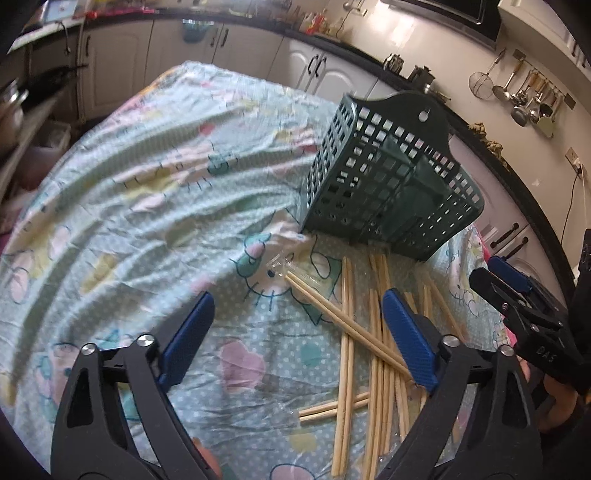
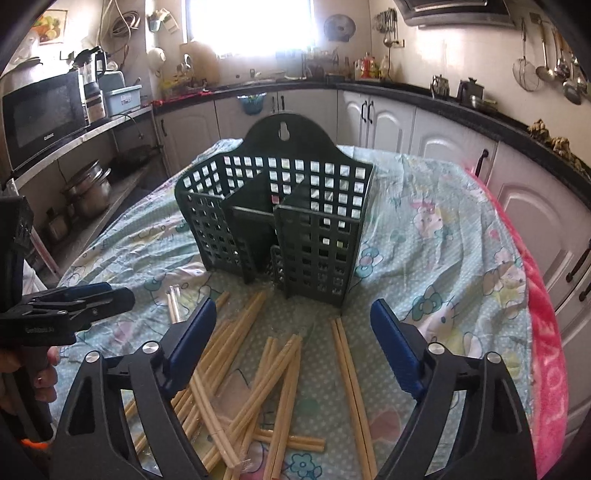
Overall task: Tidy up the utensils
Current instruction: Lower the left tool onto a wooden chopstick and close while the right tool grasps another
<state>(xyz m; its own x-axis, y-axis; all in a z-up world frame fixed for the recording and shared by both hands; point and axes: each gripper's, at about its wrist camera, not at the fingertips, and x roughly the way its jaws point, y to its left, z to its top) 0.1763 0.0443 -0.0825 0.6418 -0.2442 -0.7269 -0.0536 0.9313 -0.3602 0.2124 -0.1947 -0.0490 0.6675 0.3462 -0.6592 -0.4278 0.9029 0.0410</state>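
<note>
Both hand-held grippers, left point(image 1: 297, 332) and right point(image 2: 293, 341), gape wide, holding nothing, above scattered pale wooden chopsticks point(image 2: 275, 363) near dark green perforated plastic caddy point(image 2: 280, 221).

The left hand-held gripper point(image 1: 297, 317) hangs open above scattered chopsticks point(image 1: 376, 332) before a green basket point(image 1: 388, 177).

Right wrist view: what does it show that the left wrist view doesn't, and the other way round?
Only the right wrist view shows the microwave, the bright window, and the basket's open top with its inner dividers. Only the left wrist view shows the basket's side wall and the wide bare stretch of cloth. Both show the green basket, the scattered chopsticks in front of it, and both tongs open, left and right.
</note>
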